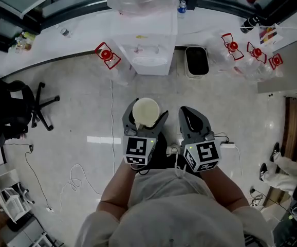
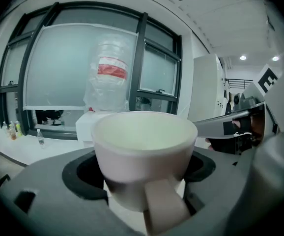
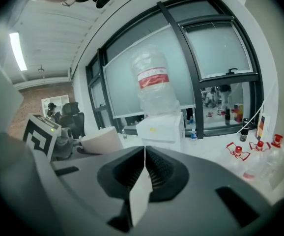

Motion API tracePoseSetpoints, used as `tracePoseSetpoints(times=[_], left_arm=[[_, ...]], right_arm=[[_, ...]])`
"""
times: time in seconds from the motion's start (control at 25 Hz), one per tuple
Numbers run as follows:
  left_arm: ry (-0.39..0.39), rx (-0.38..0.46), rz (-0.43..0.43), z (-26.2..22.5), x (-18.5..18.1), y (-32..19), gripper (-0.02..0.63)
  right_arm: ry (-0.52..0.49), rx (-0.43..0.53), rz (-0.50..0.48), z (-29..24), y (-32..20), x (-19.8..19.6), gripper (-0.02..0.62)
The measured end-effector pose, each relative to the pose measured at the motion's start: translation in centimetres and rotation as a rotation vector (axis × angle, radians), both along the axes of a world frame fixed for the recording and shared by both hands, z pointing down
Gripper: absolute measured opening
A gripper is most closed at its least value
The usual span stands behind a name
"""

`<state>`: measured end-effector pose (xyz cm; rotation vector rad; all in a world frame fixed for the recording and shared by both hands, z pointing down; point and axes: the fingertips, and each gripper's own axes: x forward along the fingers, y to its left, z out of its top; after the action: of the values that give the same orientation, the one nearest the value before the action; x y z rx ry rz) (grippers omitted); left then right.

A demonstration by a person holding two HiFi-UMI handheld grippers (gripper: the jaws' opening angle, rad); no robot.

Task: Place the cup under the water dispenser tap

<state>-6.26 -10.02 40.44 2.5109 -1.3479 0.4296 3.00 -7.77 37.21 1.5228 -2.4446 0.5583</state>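
**A:** So, where's the cup rn?

**B:** Cup [image 1: 146, 108] is upright in the left gripper [image 1: 145, 116]. Jaws are clamped on its body from both sides, handle pointing back at the person. It's over the floor, well short of the water dispenser [image 1: 151, 45], which stands straight ahead by the window wall.

**A:** And the other tong?

**B:** Right gripper [image 1: 193, 118] has its jaws pressed together w/ nothing btwn them. It sits just beside the left one.

**A:** Tips for the approach?

**B:** Keep the cup level and go in head-on, since the dispenser is already lined up. I can't make out the taps from here, too small, so find them up close before committing. Prob best to come in low, slide the rim under the tap, and set the base flat before letting go. The jaws flank the cup, so check they'll clear the sides of the recess.

**A:** Hazards?

**B:** The black bin [image 1: 196, 60] sits just beside the dispenser on the right, and there's a loose cable [image 1: 75, 181] on the floor off to the left. Hold the right gripper out of the way.
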Motion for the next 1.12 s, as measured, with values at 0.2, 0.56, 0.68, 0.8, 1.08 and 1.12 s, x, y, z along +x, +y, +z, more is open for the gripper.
tracePoseSetpoints(times=[0.2,0.56,0.68,0.8,1.08,1.12], left_arm=[[-0.009,-0.021,0.086,2.1,-0.8,-5.5,0.453],[-0.003,-0.039,0.117,6.8,-0.6,-10.8,0.453],[-0.004,-0.02,0.118,9.2,0.0,-12.1,0.453],[-0.011,-0.011,0.102,12.5,0.5,-13.0,0.453],[-0.058,-0.007,0.024,22.2,0.5,-16.8,0.453],[-0.06,-0.013,0.012,23.4,0.5,-17.5,0.453]], right_arm=[[0.035,-0.033,0.068,2.2,-5.5,-1.4,0.028],[0.104,-0.047,0.077,6.1,-11.7,-1.4,0.029],[0.132,-0.04,0.045,8.5,-13.4,-1.3,0.029],[0.144,-0.04,0.037,11.5,-14.4,-0.8,0.029],[0.149,-0.036,-0.008,18.1,-16.3,-0.7,0.029],[0.15,-0.036,-0.015,19.1,-16.5,-0.7,0.029]])
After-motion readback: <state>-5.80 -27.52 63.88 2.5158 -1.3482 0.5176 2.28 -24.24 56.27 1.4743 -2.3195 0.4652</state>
